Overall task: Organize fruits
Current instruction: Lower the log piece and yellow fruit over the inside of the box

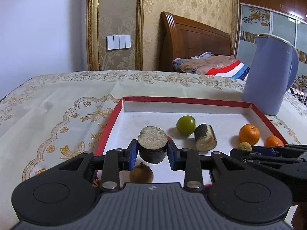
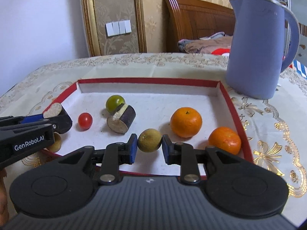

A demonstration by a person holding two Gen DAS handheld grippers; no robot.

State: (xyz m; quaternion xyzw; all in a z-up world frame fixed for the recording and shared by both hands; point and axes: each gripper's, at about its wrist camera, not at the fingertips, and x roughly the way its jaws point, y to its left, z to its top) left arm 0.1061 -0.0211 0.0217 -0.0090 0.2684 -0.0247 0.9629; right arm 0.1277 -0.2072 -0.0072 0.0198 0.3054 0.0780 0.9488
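Left gripper (image 1: pixel 152 154): jaws closed on a dark-skinned cut cylinder with pale pith face (image 1: pixel 152 147), held clear of the tray floor, cut face up; a shadow lies beneath it.
Brown round fruit, left (image 1: pixel 141 173): on the tray floor at 6 o'clock of the held cylinder, just below it.
Small red cherry tomato (image 2: pixel 85 120): right wrist view, at 3 o'clock of the held cylinder, near but apart.
Green round fruit (image 1: pixel 186 125): touching, at its 4 o'clock, a second dark cut cylinder lying on its side (image 1: pixel 205 140).
Right gripper (image 2: pixel 149 147): jaws set around a brownish-yellow round fruit (image 2: pixel 149 140); left pad touching, a thin gap at the right pad.
Large orange citrus (image 2: pixel 186 122): at 1 o'clock of that fruit, apart.
Smaller orange citrus (image 2: pixel 224 140): at 4 o'clock of the large one, beside the tray's right wall.
Shallow red-rimmed white cardboard tray (image 2: pixel 149 80): holds all the fruit.
Tall blue-grey plastic jug (image 2: pixel 255 46): on the floral-cloth surface (image 1: pixel 57 103), at 1 o'clock outside the tray.
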